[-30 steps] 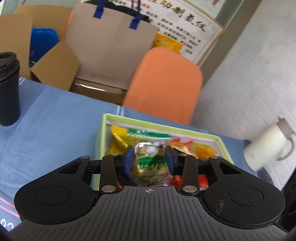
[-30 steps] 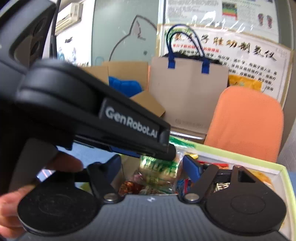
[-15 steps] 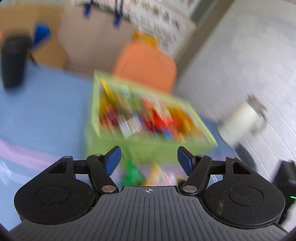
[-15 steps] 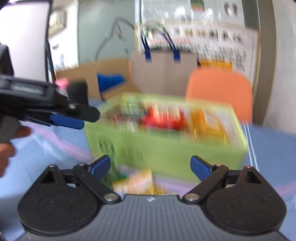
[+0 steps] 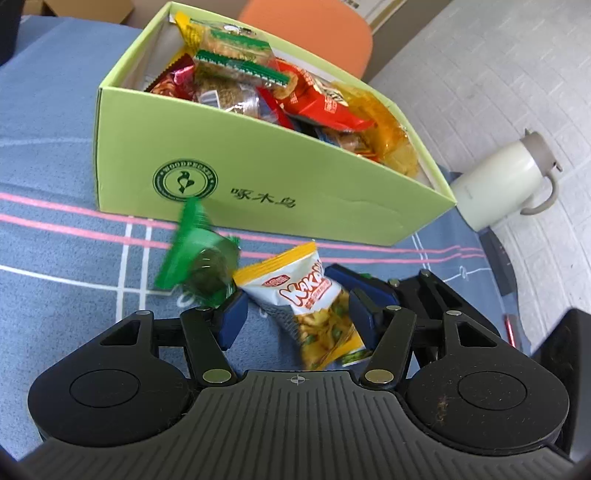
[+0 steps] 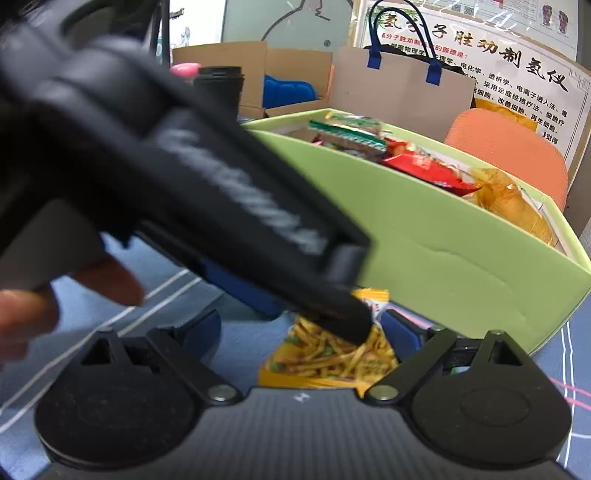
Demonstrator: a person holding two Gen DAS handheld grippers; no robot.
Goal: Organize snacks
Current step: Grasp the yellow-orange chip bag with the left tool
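**Box full, two packets on the cloth in front of it**

The green box (image 5: pixel 266 177) stands open on the blue tablecloth (image 5: pixel 55 155) and is heaped to the rim with snacks: a clear pack with green edging (image 5: pixel 236 55) on top at the far end, a red packet (image 5: pixel 325 107) in the middle, a yellow bag (image 5: pixel 388 122) at the near right corner. Some of these rise above the walls.

In front of the box's long wall lie two loose items. A Kaka packet (image 5: pixel 317 306), white and yellow, lies between the fingers of the left gripper (image 5: pixel 295 314); the jaws are closing, with a gap on the left side, so no grip yet. A green-wrapped candy (image 5: pixel 199 254) sits just left of it, near the left finger, blurred.

The right gripper (image 6: pixel 306 336) stands wide open over the same packet (image 6: pixel 332 358), its pads clear of it. The left gripper's body (image 6: pixel 184 177) crosses this view close overhead, with a hand (image 6: pixel 55 295) beneath it.

Between the box wall and the packets only a narrow strip of cloth is bare. Left of the candy the cloth lies open. A white jug (image 5: pixel 506 184) stands off the box's right corner; an orange chair (image 5: pixel 317 29) is behind the box.
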